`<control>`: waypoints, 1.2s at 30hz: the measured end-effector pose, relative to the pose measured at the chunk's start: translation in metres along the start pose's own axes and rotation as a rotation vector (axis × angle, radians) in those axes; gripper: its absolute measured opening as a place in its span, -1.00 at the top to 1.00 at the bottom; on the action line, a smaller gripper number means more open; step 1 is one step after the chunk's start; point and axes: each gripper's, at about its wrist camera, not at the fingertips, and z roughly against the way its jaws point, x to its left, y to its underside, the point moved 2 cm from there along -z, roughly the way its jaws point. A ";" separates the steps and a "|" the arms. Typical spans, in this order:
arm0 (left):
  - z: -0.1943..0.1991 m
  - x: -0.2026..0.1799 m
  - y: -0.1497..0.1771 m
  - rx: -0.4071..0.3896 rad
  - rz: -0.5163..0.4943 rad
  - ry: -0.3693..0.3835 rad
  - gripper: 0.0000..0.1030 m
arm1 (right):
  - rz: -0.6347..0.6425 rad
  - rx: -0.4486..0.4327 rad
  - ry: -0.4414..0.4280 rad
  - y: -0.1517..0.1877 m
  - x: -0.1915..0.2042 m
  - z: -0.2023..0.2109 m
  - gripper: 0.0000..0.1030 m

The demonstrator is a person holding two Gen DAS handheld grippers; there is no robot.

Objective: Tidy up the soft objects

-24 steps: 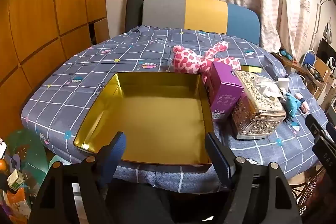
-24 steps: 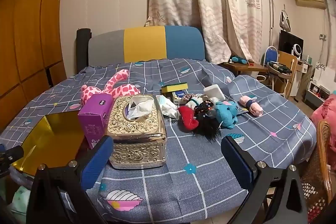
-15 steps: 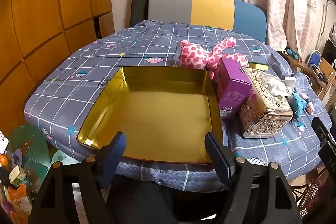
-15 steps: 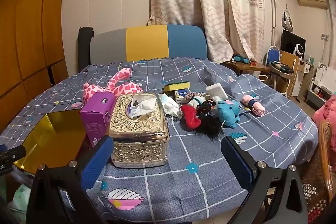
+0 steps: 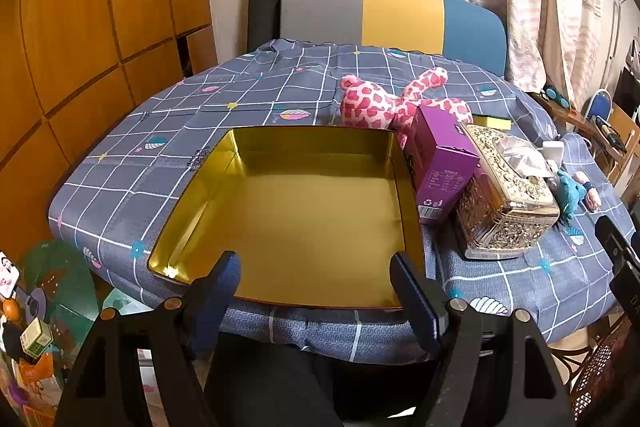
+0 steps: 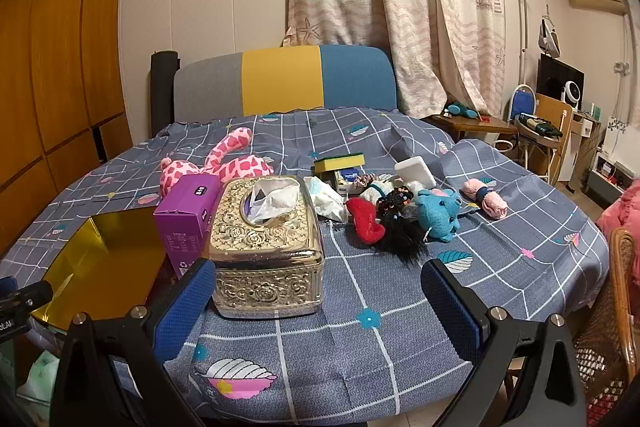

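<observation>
Purple box partly hides pink plush; left gripper and right gripper angled down, jaws spread, nothing grasped

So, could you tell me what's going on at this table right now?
A person is holding two pairs of tongs over a table covered with a checked cloth, about to tidy soft toys. Both the left tongs and right tongs are open and empty. The gold tin in front of the left tongs has nothing in it. The pink spotted plush, blue plush elephant and red plush lie on the cloth, beside a purple box and an ornate tissue box.
</observation>
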 end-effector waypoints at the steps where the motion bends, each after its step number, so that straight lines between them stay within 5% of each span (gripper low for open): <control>1: 0.000 0.000 0.000 0.000 0.000 0.000 -0.53 | 0.000 0.000 -0.001 0.000 0.000 0.001 -1.00; 36: -0.004 -0.002 0.003 0.022 -0.005 -0.009 -0.53 | 0.022 0.012 -0.015 0.001 0.004 -0.001 -1.00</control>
